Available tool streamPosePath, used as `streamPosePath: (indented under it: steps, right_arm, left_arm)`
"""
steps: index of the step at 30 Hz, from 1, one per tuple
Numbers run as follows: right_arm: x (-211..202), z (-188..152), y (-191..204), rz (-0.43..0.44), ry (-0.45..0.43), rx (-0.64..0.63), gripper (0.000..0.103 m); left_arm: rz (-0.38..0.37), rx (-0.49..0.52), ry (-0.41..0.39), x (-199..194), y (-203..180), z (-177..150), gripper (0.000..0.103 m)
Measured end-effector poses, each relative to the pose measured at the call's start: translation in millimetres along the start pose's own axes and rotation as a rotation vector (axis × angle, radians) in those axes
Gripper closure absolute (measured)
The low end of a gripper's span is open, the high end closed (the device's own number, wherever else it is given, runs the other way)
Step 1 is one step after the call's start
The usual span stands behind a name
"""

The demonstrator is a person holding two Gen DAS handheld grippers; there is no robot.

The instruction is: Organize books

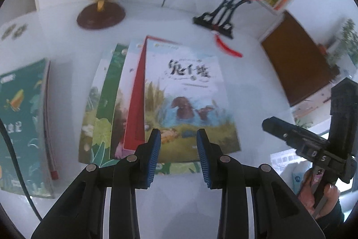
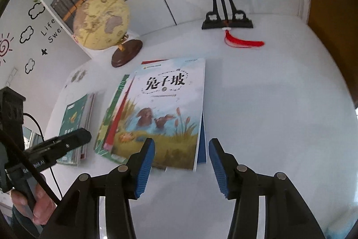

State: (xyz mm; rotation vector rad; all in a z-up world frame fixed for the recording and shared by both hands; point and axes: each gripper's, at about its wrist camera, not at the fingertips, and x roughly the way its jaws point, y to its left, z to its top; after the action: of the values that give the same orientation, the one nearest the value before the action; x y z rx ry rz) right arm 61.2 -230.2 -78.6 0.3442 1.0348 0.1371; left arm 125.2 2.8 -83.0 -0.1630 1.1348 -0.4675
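**White table, fanned books ahead of both fingers**

White table [image 2: 279, 93] carries a fanned pile topped by the pale rabbit-cover picture book [image 2: 170, 113], long axis running away. Right gripper [image 2: 181, 166] parted, empty, straddling its near right corner; left gripper [image 1: 178, 157] narrower, empty, at the near edge.
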Motion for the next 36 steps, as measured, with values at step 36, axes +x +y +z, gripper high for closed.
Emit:
streamPosePath:
  steps: [36]
  right_arm:
    - [95,26,-17,0.043,0.083,0.001,0.065]
  left_arm:
    - [0.029,-0.148,-0.002,42,25,5,0.073]
